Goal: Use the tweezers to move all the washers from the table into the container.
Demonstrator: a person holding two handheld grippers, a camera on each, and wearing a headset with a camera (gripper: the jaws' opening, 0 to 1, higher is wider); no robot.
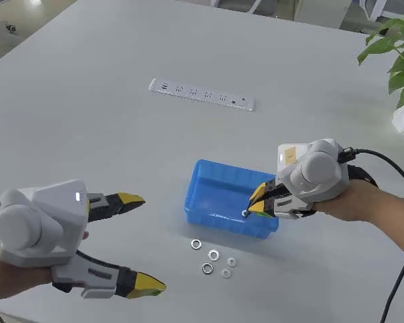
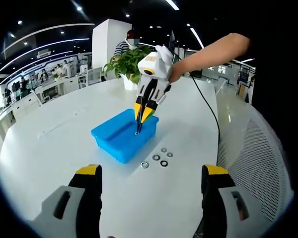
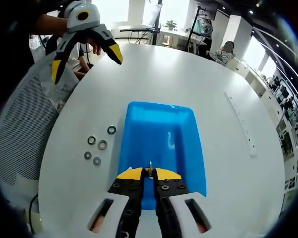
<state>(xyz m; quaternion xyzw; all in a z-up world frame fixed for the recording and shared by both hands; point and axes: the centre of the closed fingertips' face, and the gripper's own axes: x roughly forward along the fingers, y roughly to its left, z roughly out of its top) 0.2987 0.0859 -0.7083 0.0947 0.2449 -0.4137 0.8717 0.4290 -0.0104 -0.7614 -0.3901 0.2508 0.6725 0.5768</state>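
Above blue container [image 1: 196, 194], right gripper [image 1: 258, 200] tight on tweezers [image 2: 138, 127]; left gripper [image 1: 148, 243] wide apart.

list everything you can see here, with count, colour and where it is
washers: five, silver, loose on the table in front of the container
container: one, blue, mid-table
tweezers: one, metal, tip over the container
power strip: one, white, far side of table
plant: one, green, far right
cable: one, black, trailing from the right side
table: one, pale grey
left hand-held gripper: one, grey with yellow tips, open, near left
right hand-held gripper: one, same colours, shut on tweezers, over container's near right corner
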